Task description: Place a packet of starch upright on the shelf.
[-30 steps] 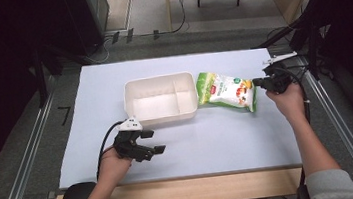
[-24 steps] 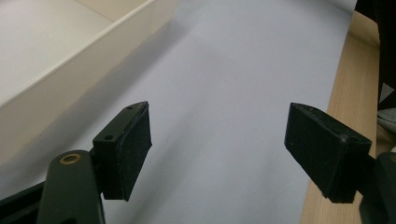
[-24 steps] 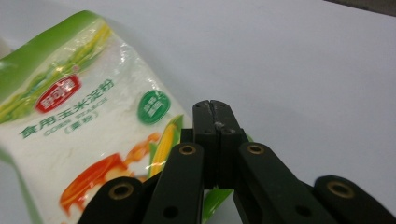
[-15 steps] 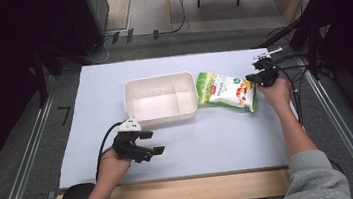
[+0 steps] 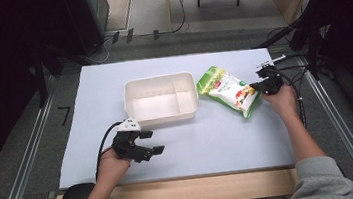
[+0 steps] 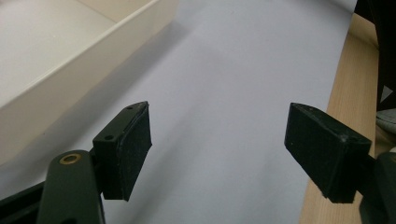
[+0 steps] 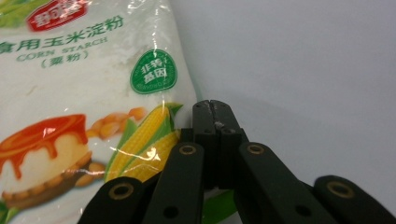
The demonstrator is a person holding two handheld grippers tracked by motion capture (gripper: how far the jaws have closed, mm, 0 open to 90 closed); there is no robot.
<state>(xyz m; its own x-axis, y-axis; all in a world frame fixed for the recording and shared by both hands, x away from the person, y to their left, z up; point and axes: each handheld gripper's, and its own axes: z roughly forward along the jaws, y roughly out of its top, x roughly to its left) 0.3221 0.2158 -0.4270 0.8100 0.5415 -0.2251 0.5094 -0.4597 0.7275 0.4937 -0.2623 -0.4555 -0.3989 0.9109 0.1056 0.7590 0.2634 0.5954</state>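
Even overhead light keeps my tabletop (image 5: 219, 140) bright while the room's far left and right fall dark. Glare streaks the starch bag (image 7: 70, 84); the tray (image 6: 56, 70) casts a soft shadow.

Table (image 5: 230, 143), pale sheet: white tray (image 5: 161, 99), corn starch bag (image 5: 228, 90).

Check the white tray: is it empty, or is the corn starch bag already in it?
Empty. The tray shows bare white compartments, and the bag lies outside on the table beside its right wall.
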